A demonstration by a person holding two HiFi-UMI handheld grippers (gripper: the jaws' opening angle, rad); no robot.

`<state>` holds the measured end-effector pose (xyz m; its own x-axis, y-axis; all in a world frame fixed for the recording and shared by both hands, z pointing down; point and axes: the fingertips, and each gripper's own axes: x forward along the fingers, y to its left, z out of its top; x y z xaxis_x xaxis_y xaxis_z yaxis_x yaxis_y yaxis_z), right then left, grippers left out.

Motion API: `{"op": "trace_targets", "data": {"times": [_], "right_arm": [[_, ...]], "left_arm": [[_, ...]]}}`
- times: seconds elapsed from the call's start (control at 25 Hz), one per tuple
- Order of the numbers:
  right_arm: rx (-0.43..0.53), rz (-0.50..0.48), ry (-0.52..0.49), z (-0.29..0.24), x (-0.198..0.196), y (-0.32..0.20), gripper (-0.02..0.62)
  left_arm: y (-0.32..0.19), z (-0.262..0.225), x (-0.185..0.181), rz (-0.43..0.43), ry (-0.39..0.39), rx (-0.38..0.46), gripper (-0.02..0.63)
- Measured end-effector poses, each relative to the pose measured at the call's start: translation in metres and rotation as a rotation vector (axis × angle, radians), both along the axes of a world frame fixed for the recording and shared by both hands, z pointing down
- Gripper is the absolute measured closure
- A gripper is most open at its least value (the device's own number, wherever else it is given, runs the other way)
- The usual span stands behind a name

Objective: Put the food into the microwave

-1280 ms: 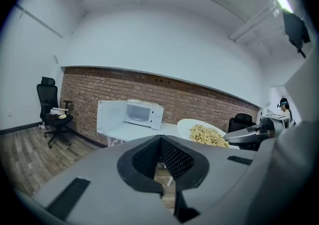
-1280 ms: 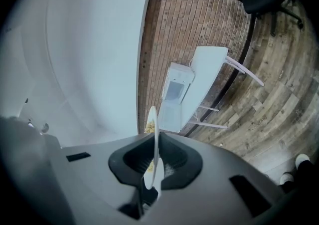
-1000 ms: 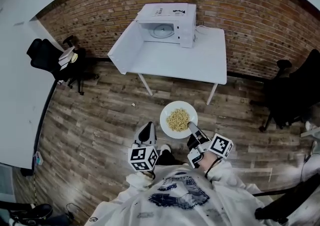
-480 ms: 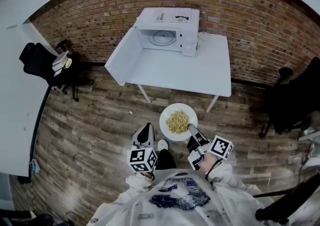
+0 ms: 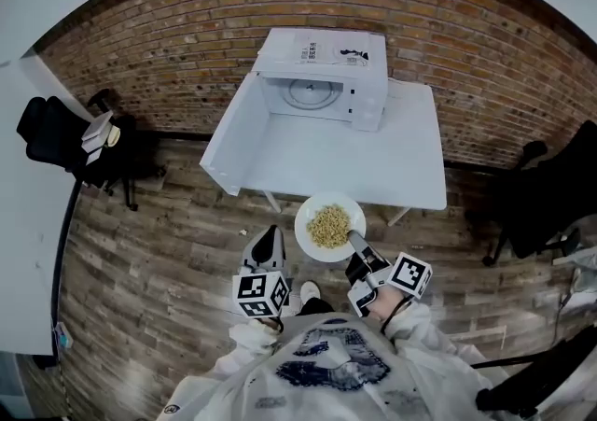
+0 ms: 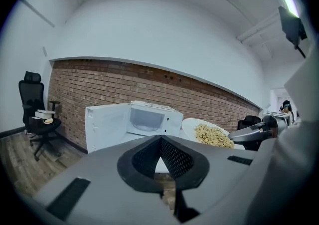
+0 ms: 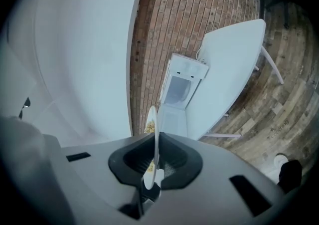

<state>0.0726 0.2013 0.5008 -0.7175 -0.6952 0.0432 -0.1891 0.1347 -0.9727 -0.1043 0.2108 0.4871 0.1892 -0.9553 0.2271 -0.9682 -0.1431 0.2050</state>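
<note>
A white plate (image 5: 329, 226) of yellow noodles (image 5: 328, 225) hangs in the air just before the front edge of the white table (image 5: 392, 167). My right gripper (image 5: 353, 241) is shut on the plate's near right rim; in the right gripper view the plate (image 7: 151, 141) shows edge-on between the jaws. The white microwave (image 5: 322, 77) stands at the table's back with its door (image 5: 231, 125) swung open to the left and the glass turntable (image 5: 306, 90) bare. My left gripper (image 5: 267, 244) hangs shut and holds nothing, left of the plate. In the left gripper view the microwave (image 6: 144, 119) and plate (image 6: 207, 132) lie ahead.
A brick wall (image 5: 168, 46) runs behind the table. A black office chair (image 5: 61, 134) with books on it stands at the left, another dark chair (image 5: 550, 195) at the right. A white counter edge (image 5: 28, 223) lines the far left. The floor is wood planks.
The table and microwave have drawn nearer in the head view as the person stepped forward. The plate, still held by the right gripper, now reaches the table's front edge.
</note>
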Motion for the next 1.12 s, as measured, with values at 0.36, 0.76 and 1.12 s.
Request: {"op": "trace_targets", "data": {"times": [0.36,0.76,1.12], "right_arm": [[0.000,0.047,-0.008,-0.001,-0.058,-0.059,0.568],[-0.013,0.066,0.024,0.000,-0.071,-0.096,0.568],[-0.019,0.074,0.014,0.006,-0.078,-0.157,0.568]], "left_arm": [[-0.064,0.001,-0.060,0.045,-0.003,0.004,0.598],[-0.105,0.005,-0.068,0.077,0.014,0.000,0.598],[-0.167,0.007,-0.069,0.101,-0.003,0.000,0.598]]}}
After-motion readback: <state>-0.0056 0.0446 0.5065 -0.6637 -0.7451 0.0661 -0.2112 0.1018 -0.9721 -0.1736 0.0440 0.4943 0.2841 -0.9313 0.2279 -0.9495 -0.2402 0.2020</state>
